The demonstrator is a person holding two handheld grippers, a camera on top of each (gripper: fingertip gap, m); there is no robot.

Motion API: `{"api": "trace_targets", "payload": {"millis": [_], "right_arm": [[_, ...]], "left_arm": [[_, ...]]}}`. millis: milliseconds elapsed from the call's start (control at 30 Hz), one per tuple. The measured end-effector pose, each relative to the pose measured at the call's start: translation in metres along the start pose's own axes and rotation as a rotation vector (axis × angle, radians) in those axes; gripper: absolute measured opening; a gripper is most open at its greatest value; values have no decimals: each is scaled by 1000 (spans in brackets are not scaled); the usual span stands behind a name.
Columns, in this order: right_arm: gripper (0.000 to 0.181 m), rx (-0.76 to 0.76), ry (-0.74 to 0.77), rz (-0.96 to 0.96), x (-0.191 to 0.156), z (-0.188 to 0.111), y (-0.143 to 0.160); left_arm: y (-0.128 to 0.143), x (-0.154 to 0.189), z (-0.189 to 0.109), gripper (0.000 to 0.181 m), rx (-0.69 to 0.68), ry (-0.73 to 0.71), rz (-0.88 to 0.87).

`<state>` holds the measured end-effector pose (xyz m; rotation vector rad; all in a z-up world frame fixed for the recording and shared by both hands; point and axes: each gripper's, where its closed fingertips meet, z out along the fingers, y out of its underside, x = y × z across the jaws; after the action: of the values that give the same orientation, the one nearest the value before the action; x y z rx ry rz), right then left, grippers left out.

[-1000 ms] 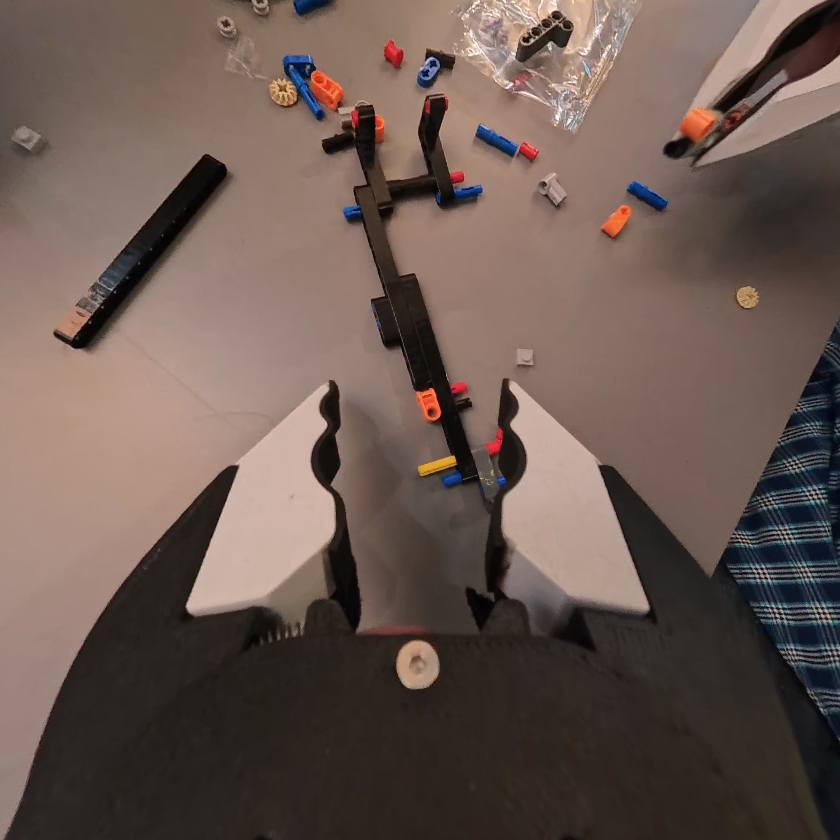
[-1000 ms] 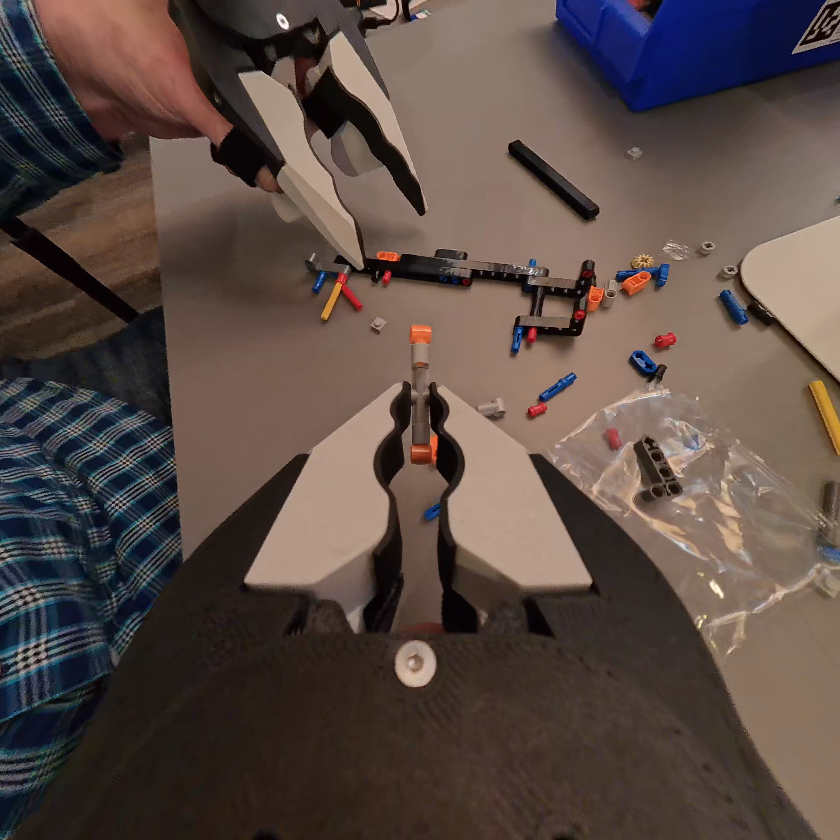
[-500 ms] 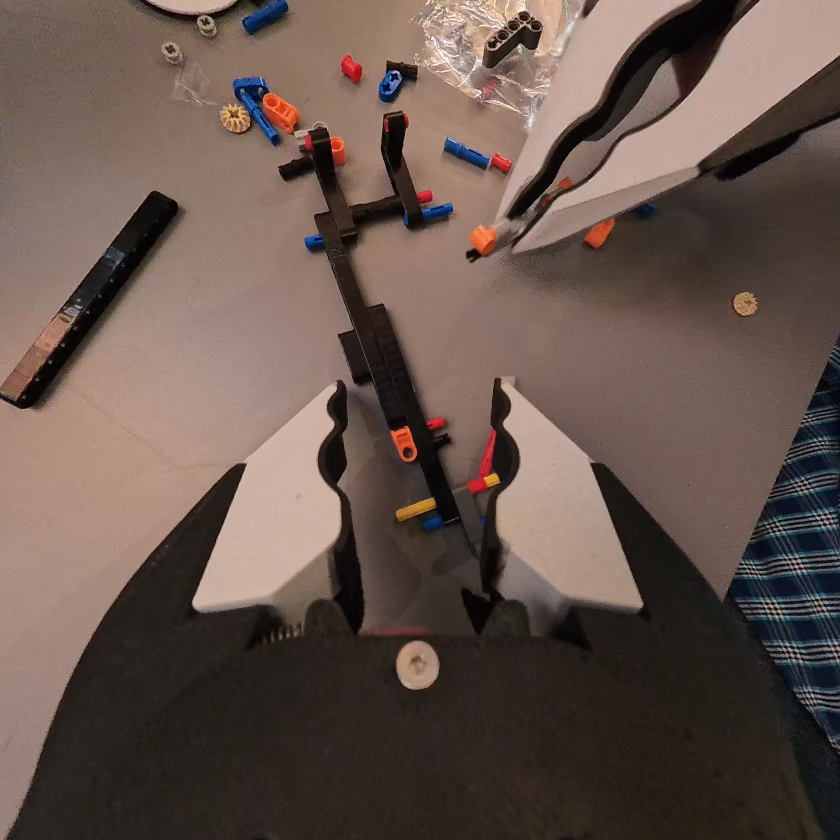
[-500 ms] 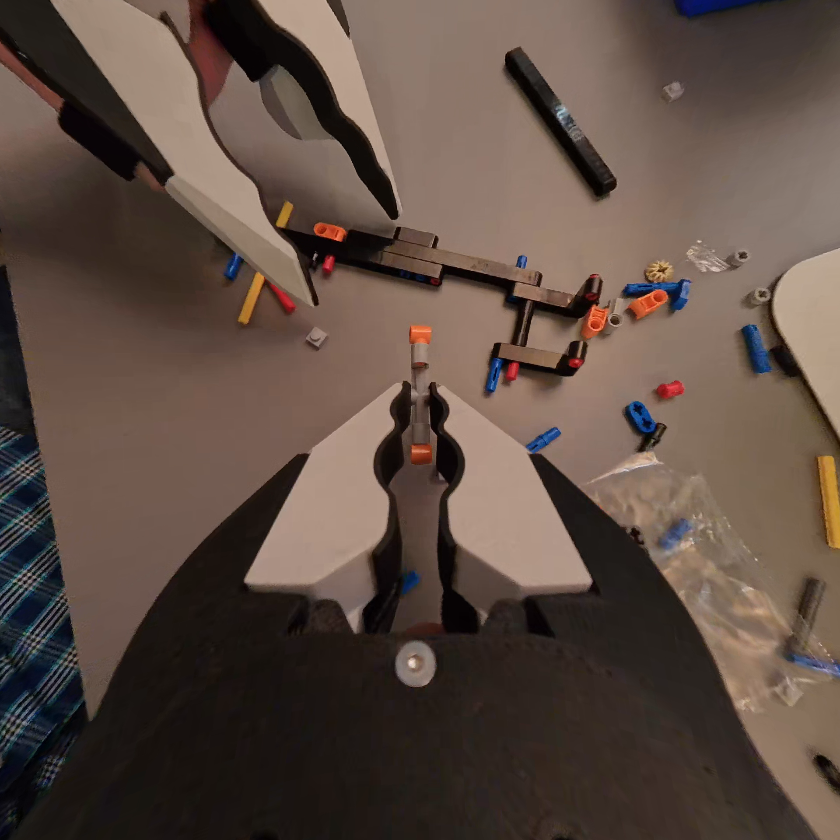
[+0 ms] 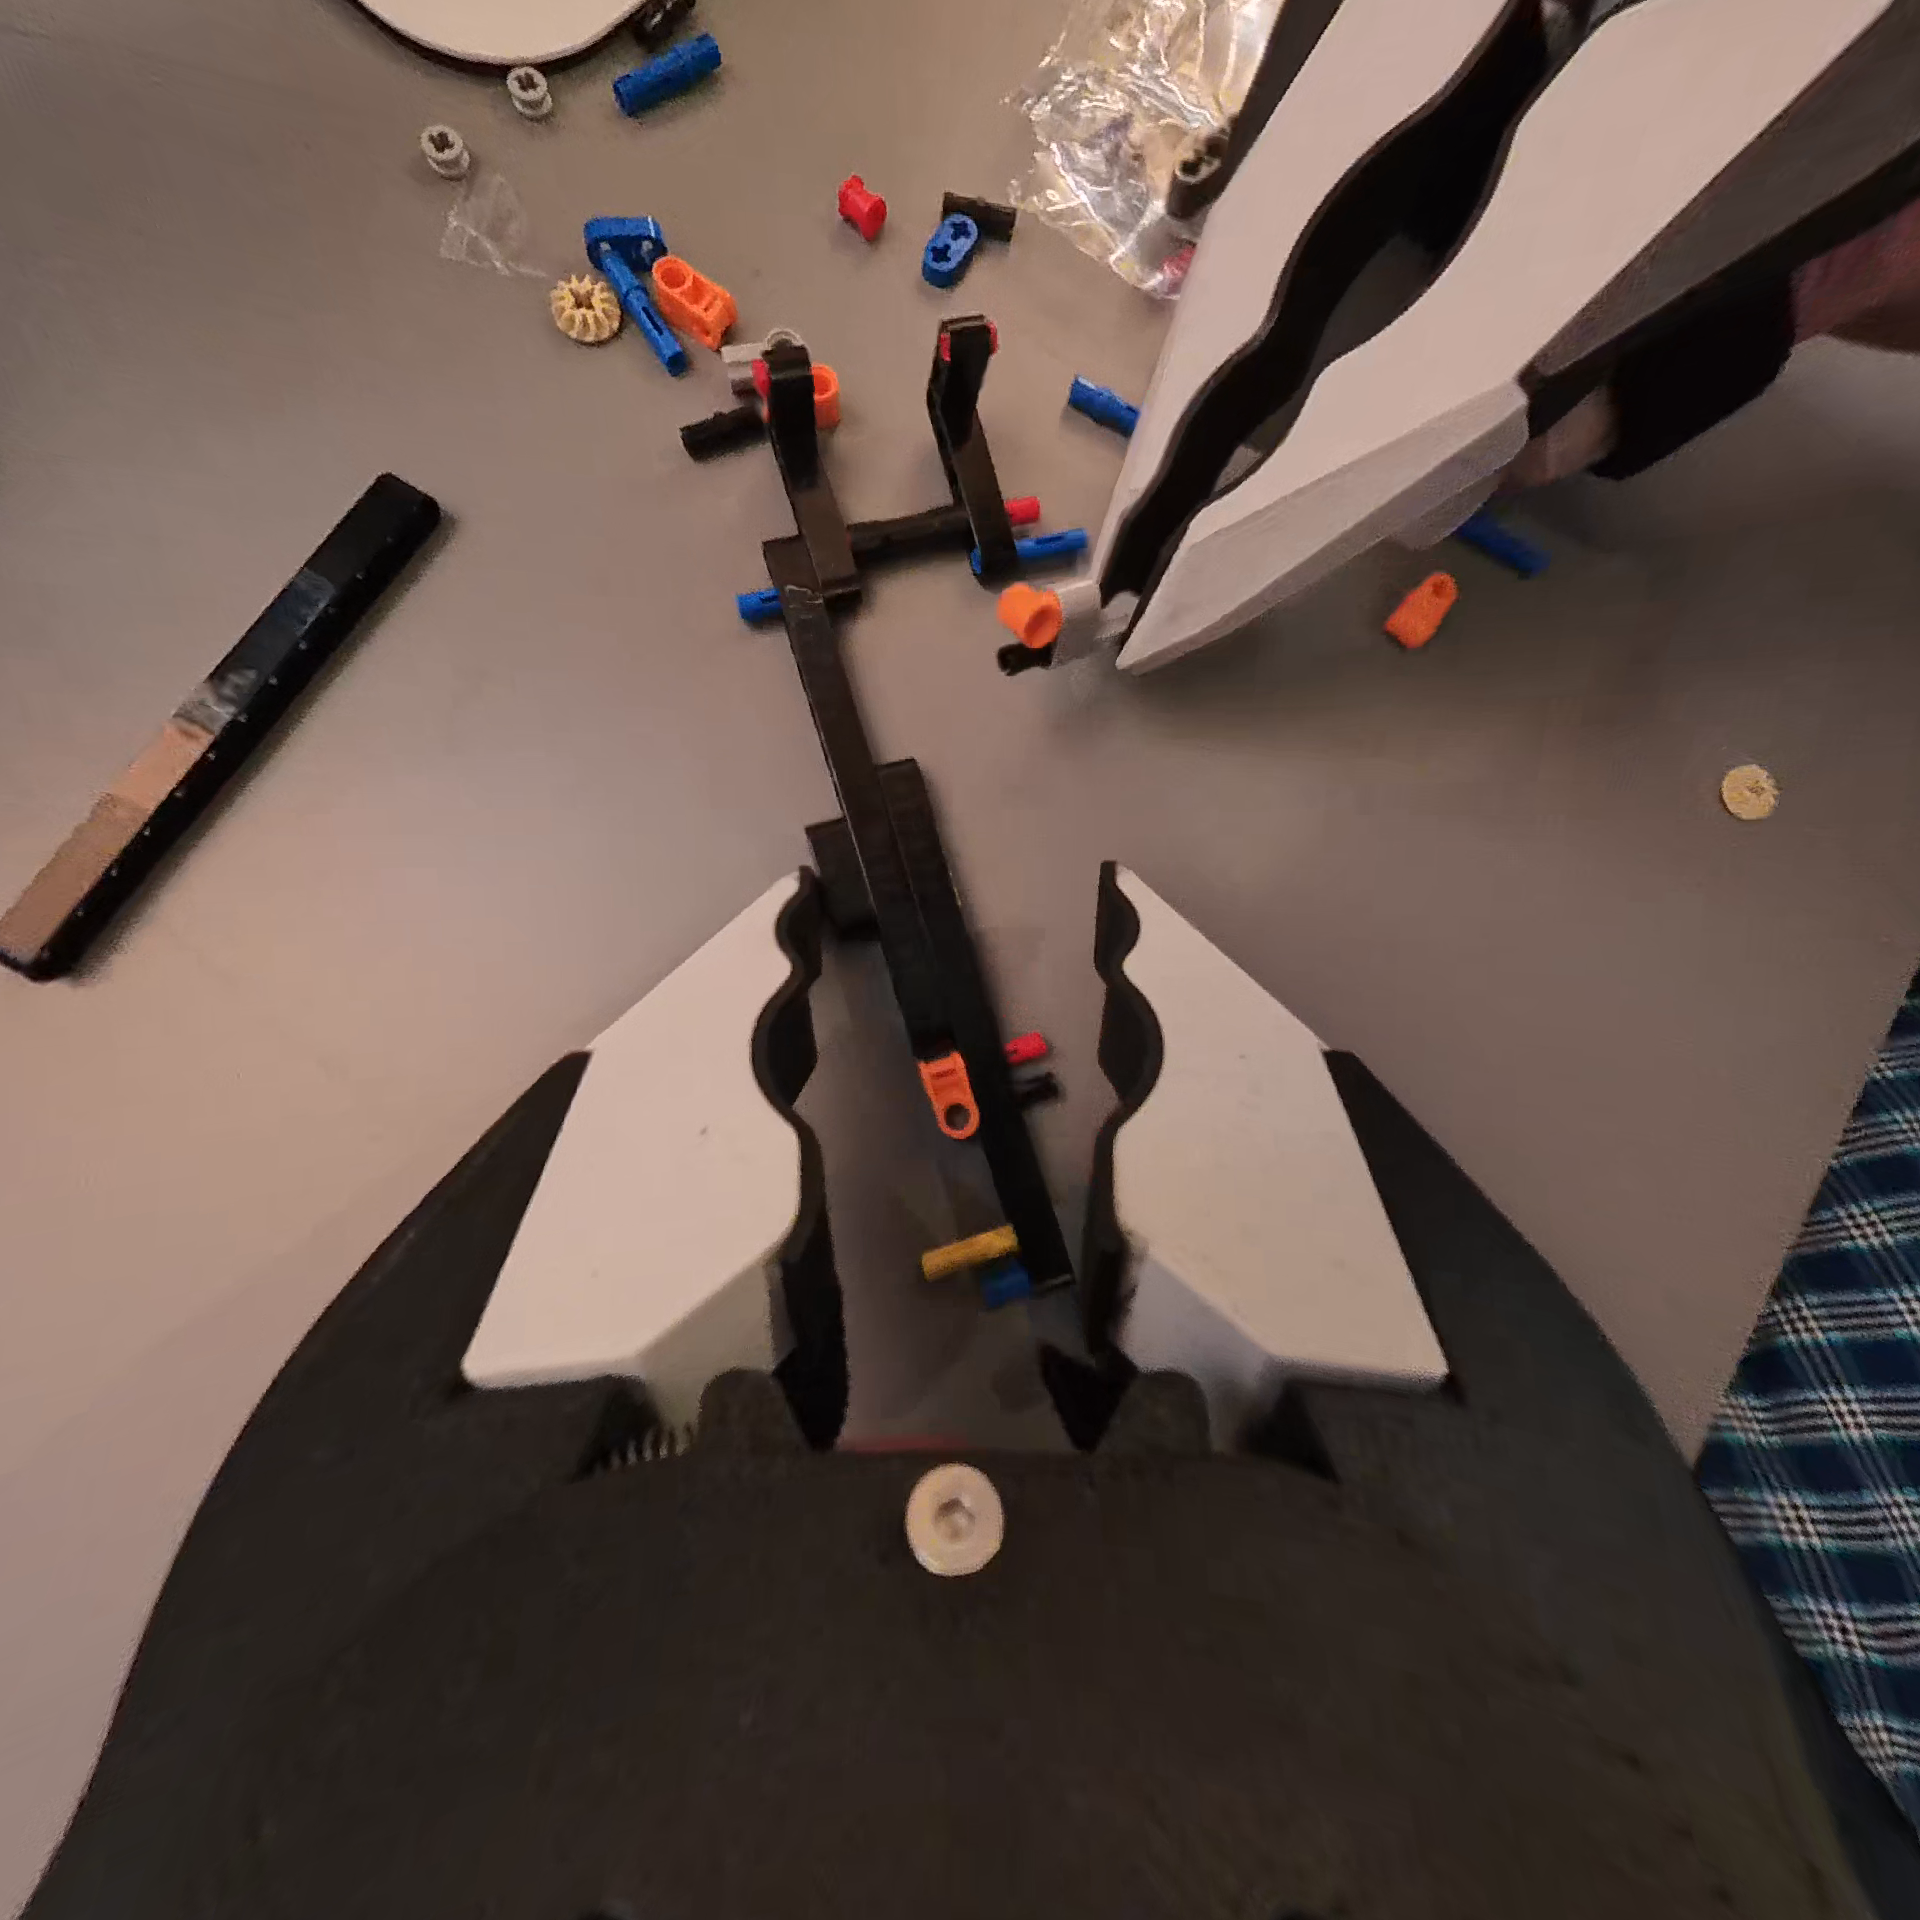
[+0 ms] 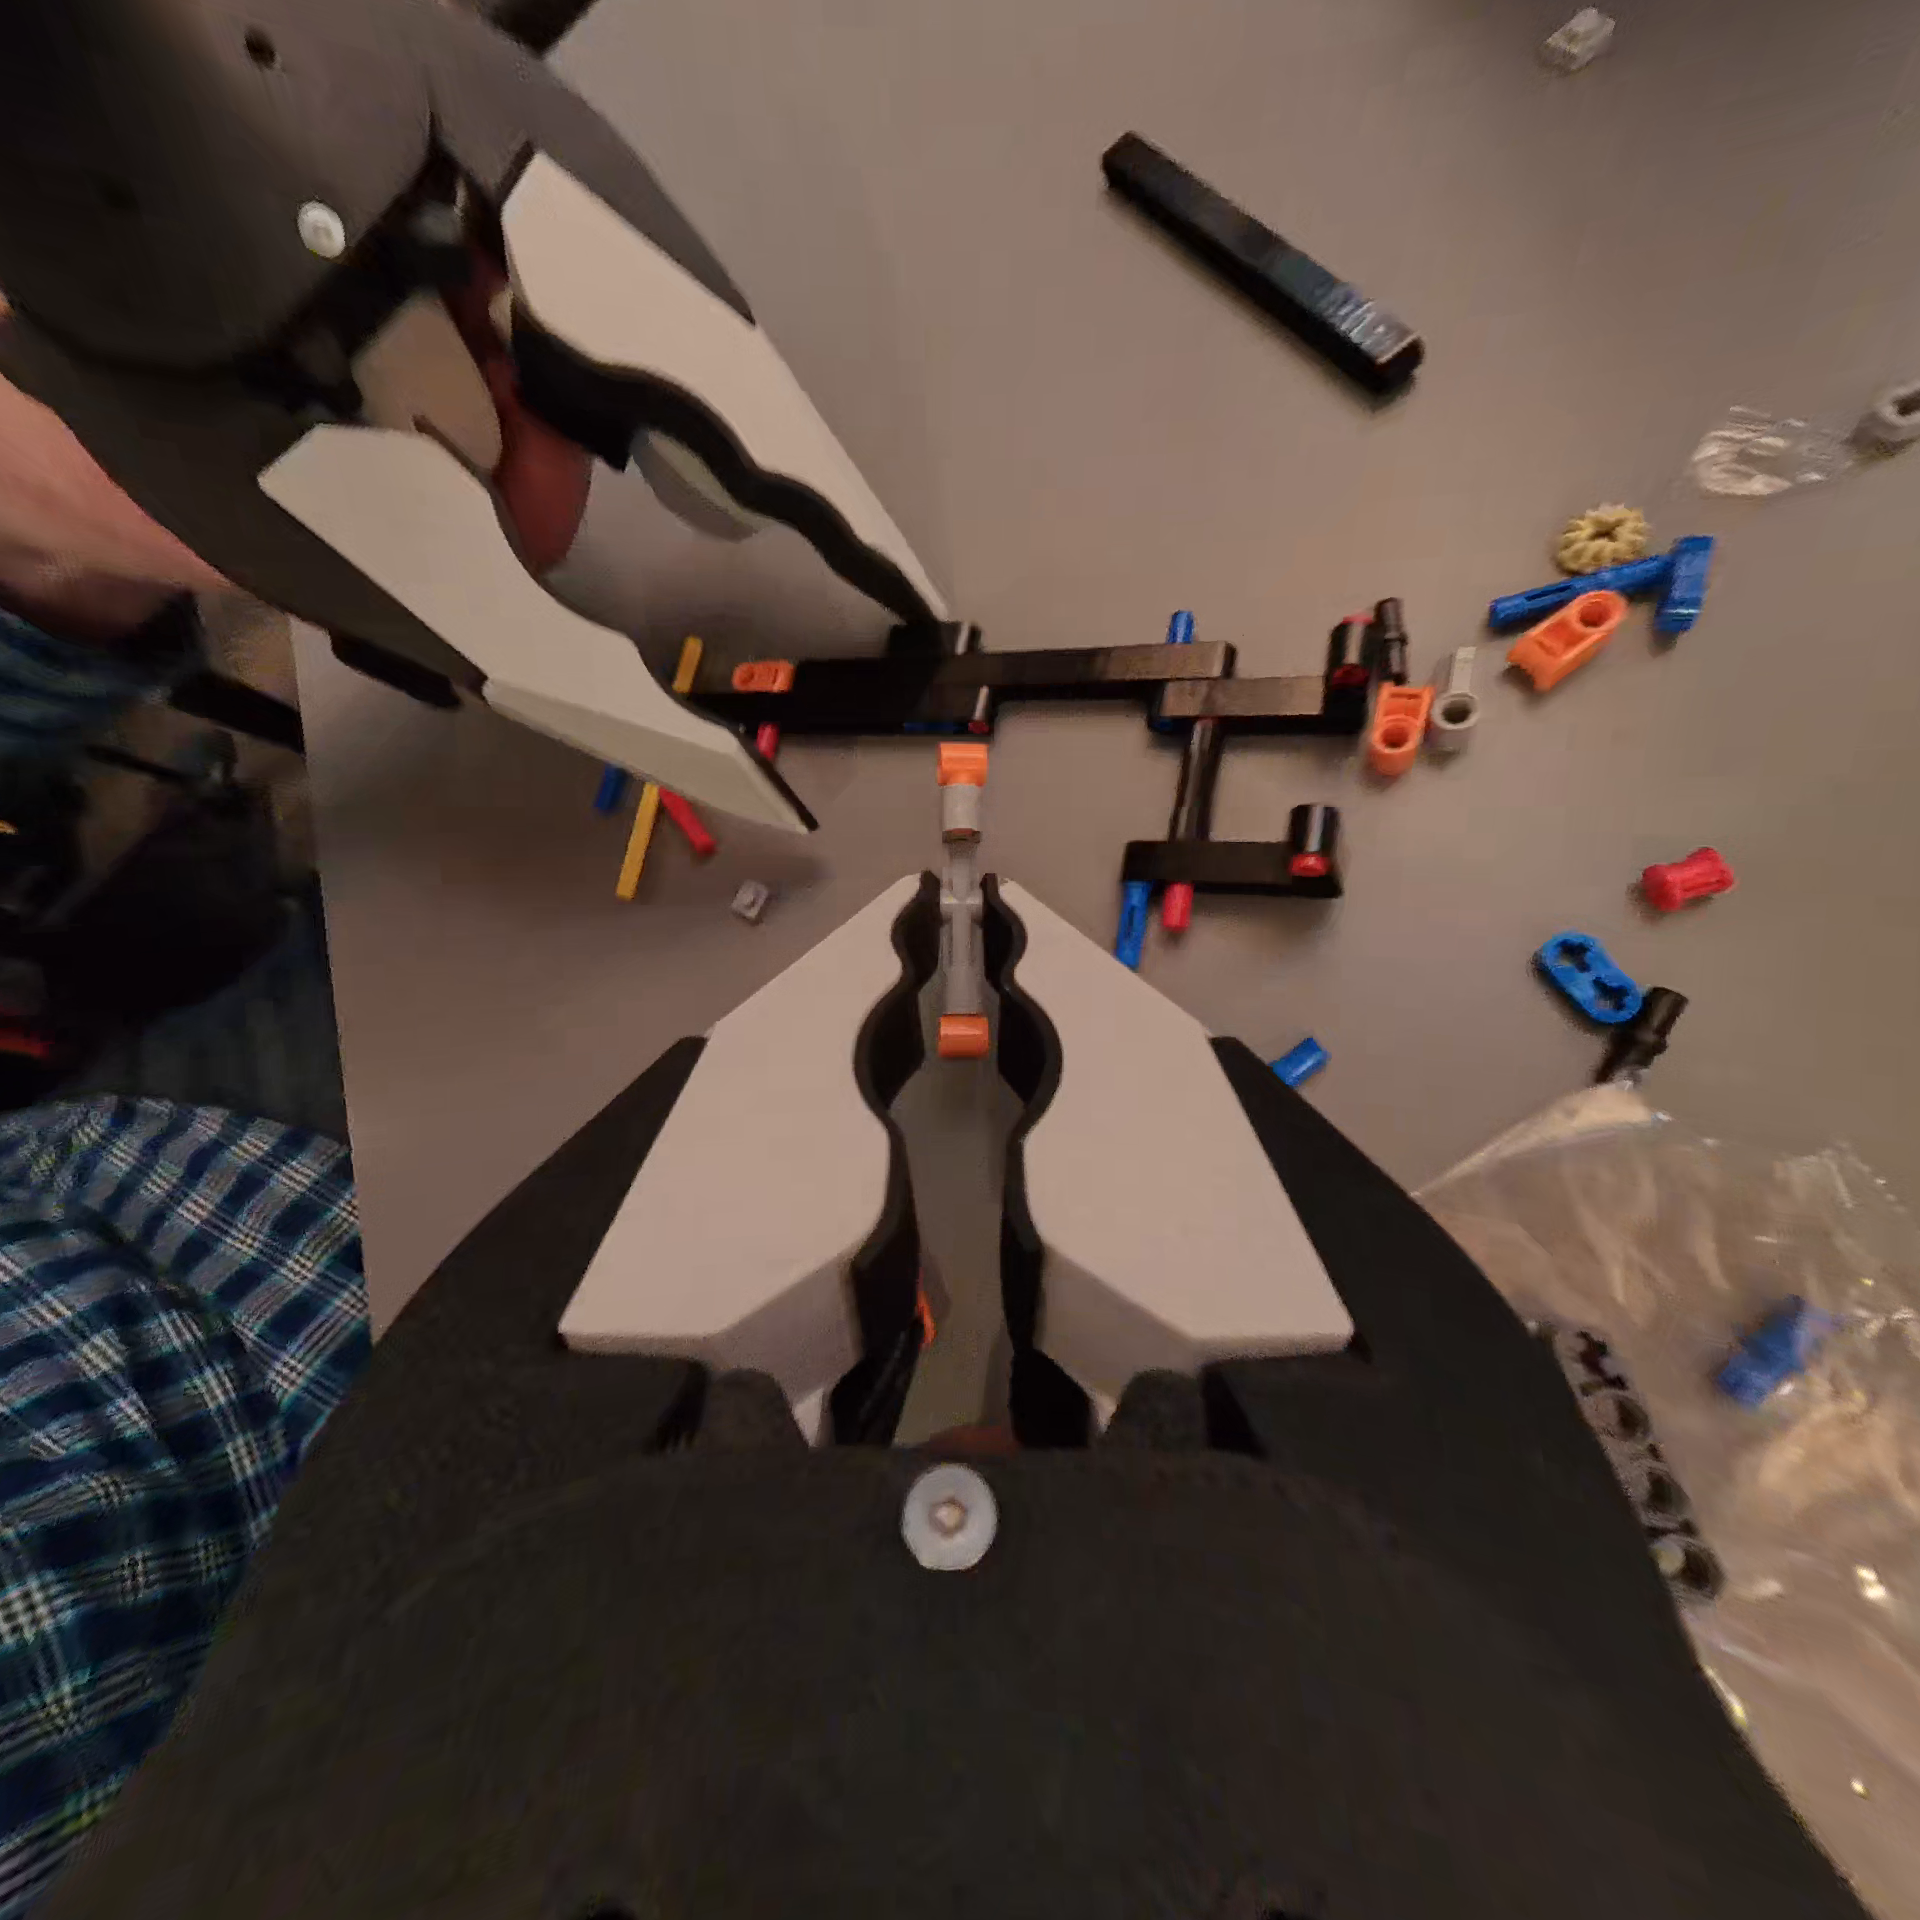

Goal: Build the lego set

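Pinching a slim grey axle piece with orange ends (image 6: 961, 914) between the nearly closed tips of the right gripper (image 6: 958, 883), aimed toward 12 o'clock at the long black lego assembly (image 6: 1091, 675) lying crosswise on the grey table (image 6: 1039, 312). Just short of the assembly's middle, orange tip not clearly touching it. Seen from the left wrist view as the same held piece (image 5: 1049, 623) poking out at 9 o'clock from the right gripper (image 5: 1117, 629), just beside the assembly's crossbar.

Straddling the near end of the black lego assembly (image 5: 914, 935) with the left gripper (image 5: 951, 883), jaws spread wide and gripping nothing; orange connector (image 5: 951, 1096), yellow pin (image 5: 966, 1252) and blue pin (image 5: 1003, 1288) visible between the fingers. In the right wrist view, left gripper (image 6: 862, 717) at 10 o'clock, one tip against the assembly's far edge, the other tip on its near side.

Scattered around: black beam (image 5: 208, 727) at 9 o'clock, tan gear (image 5: 585, 309), blue and orange connectors (image 5: 665, 291) at 11 o'clock, clear plastic bag (image 5: 1122, 156) at 1 o'clock, small tan disc (image 5: 1749, 795) at 3 o'clock. Plaid sleeve (image 6: 156, 1351) at 8 o'clock in the right wrist view.

No readable writing or brand marks.
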<state>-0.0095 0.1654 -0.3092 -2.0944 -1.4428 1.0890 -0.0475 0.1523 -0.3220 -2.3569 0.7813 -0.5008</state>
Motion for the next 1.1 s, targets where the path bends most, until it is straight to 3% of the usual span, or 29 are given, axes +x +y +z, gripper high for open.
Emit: {"api": "trace_targets", "payload": {"millis": [333,1100], "right_arm": [[5,-70,130,-81,17,11,-5],[5,-160,175,-61,17,10,3]], "left_arm": [[-9,-7,8,23,-13,11,-8],[-11,-7,9,22,19,26,-55]]}}
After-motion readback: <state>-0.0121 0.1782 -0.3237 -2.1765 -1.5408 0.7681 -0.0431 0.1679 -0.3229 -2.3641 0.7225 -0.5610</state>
